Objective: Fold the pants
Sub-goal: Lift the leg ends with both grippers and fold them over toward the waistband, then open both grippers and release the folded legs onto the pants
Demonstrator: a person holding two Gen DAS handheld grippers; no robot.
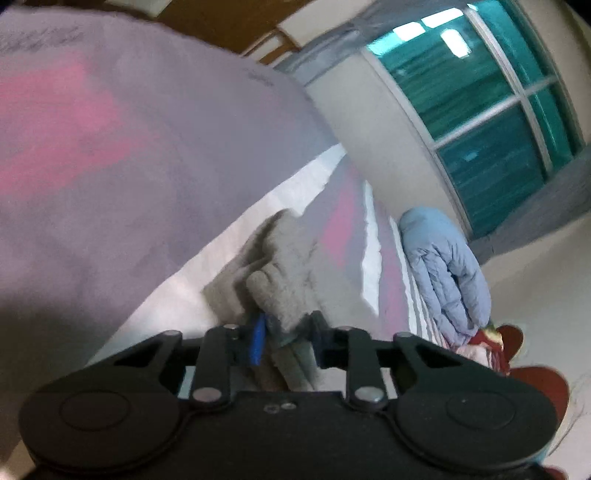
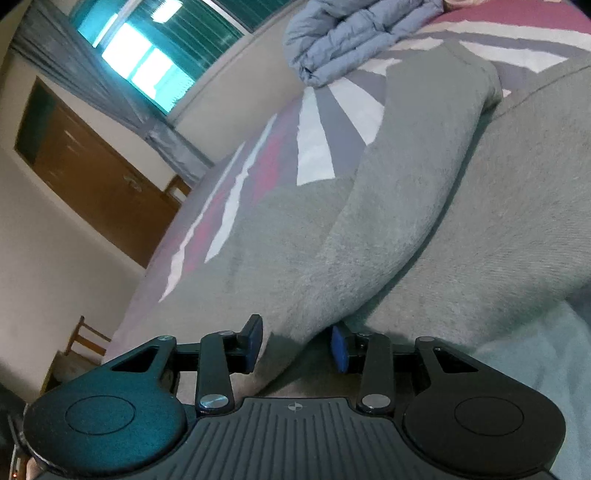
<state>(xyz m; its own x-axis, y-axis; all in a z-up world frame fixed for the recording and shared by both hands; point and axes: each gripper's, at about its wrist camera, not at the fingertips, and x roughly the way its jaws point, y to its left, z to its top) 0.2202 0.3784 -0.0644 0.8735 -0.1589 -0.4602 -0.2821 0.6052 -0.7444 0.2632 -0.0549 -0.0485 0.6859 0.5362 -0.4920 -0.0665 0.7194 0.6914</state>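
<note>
The grey fleece pants (image 2: 399, 206) lie spread on a bed with a purple, pink and white patterned cover (image 2: 321, 147). My right gripper (image 2: 297, 347) is low over the pants, its jaws apart around a raised fold of the grey fabric without pinching it. My left gripper (image 1: 286, 338) is shut on a bunched edge of the grey pants (image 1: 280, 266) and holds it lifted above the bed cover (image 1: 110, 147). The view is tilted and blurred.
A light blue puffer jacket (image 1: 447, 266) lies folded on the bed near the wall; it also shows in the right wrist view (image 2: 343, 33). A window with teal blinds (image 1: 480, 110), a wooden door (image 2: 96, 170) and a wooden chair (image 2: 83, 339) stand around the bed.
</note>
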